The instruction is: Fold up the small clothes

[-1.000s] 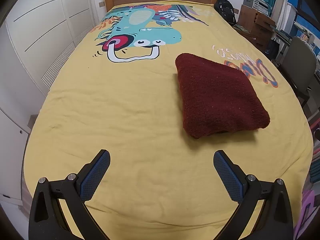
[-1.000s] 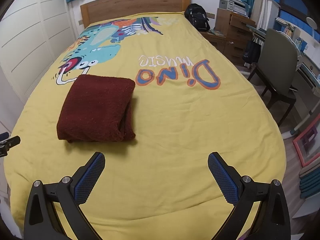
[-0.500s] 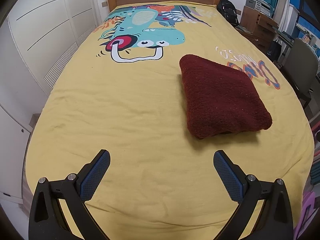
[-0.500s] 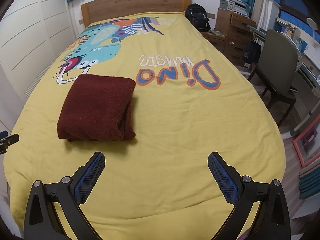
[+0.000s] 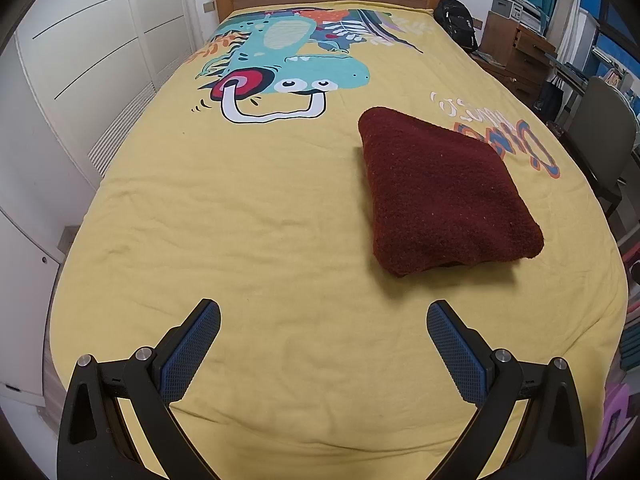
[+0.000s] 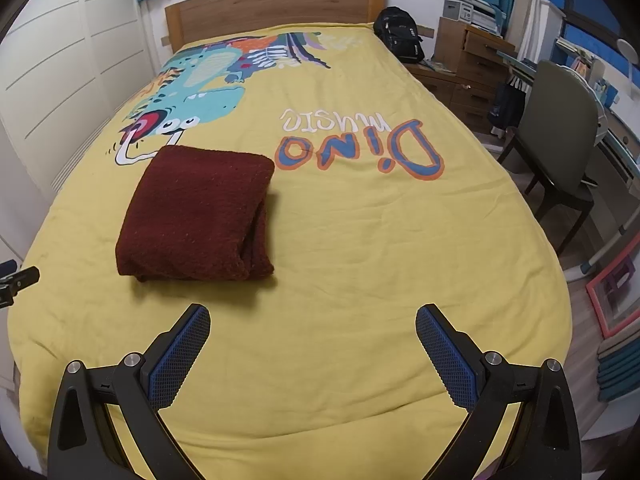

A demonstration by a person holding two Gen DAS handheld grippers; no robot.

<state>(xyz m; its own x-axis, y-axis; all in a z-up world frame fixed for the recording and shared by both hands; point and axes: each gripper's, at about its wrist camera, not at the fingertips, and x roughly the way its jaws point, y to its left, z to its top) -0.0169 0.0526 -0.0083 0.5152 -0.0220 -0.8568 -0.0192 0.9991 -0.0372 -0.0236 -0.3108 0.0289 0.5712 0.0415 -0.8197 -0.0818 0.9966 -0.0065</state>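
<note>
Nearest in the left wrist view, the left gripper (image 5: 323,314) hangs over the foot end of the bed with its 2 fingers spread wide and nothing between them; the blue pads (image 5: 188,354) face each other across bare yellow duvet cover (image 5: 248,216). The right gripper (image 6: 313,318) shows the same in its own view: 2 fingers wide apart, blue pads (image 6: 450,358) bare, gripping nothing, yellow cover beneath the gap.

Beyond the left gripper's fingertips, ahead and off toward its right finger, lies the folded dark red garment (image 5: 444,196), a thick fleecy square resting flat on the cover, well apart from both fingers. From the right wrist view the same garment (image 6: 196,214) sits ahead of and just past the left finger, to the left of the gap, its layered open edge turned toward the right. It touches neither gripper.

At the left edge of the right wrist view, level with the garment's near edge, a black tip of the other gripper (image 6: 18,280) pokes in.

Farther on, past the garment, the cover carries a teal dinosaur print (image 5: 296,72) and the lettering "Dino music" (image 6: 360,144). Behind that stands the wooden headboard (image 6: 276,10), with a black backpack (image 6: 400,34) beside its right end, and a grey chair (image 6: 560,136) off the bed's right side.
</note>
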